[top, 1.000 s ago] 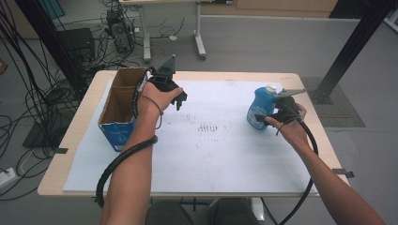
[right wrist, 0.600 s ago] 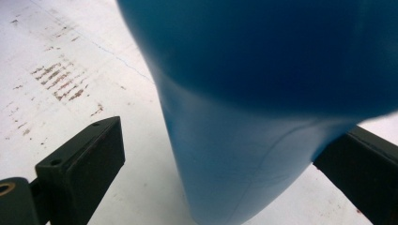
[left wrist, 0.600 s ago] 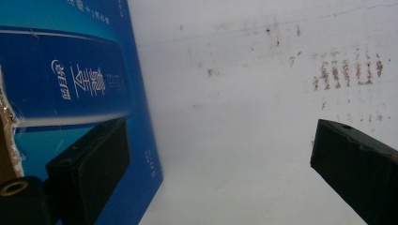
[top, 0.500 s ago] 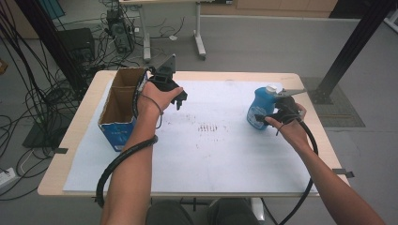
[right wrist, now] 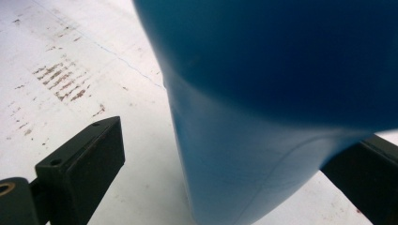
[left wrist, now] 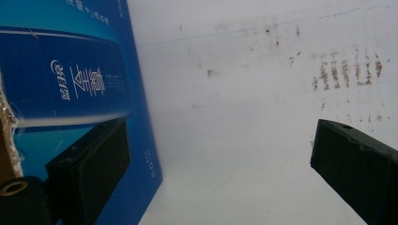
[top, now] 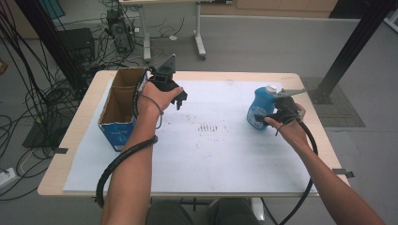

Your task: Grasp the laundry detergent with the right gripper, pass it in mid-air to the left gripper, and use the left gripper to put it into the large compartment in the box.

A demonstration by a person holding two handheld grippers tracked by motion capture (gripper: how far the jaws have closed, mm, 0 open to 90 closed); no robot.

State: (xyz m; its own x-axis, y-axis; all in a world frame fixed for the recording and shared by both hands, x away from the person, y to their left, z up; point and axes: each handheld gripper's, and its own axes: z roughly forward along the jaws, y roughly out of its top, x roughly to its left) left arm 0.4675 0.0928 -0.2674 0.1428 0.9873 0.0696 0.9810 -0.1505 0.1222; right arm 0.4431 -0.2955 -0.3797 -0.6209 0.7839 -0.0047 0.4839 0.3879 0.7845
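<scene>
- High view sets out the whole counter (top: 300,154): a white sheet over it, an open blue cardboard box (top: 119,110) outboard of the left gripper (top: 177,99), and a blue bottle (top: 260,107) standing upright at the right gripper (top: 263,117); the two grippers are well apart.
- Largest risk, as I judge it: the bottle is tall with a white cap on top, and the right fingers (right wrist: 80,164) sit low on its body. One finger stands visibly off the bottle's wall and the other is half hidden behind it, so they look released around it, not yet clenched. Closing from one side first could push the bottle over or slide it on the sheet.
- Next risk: a low, off-centre grip on the rounded wall could let the bottle swing or slip out when lifted.
- Smaller risk: the left fingers (left wrist: 89,159) are spread wide and empty, one of them just beside the box's printed wall; a careless move could nudge the box.
- Right gripper view gives what the high view cannot: the gap between finger and bottle, and the bottle's base on the sheet.
- Left gripper view shows the box's print and the brown smudges (left wrist: 345,70) between its fingers, faint from above.
</scene>
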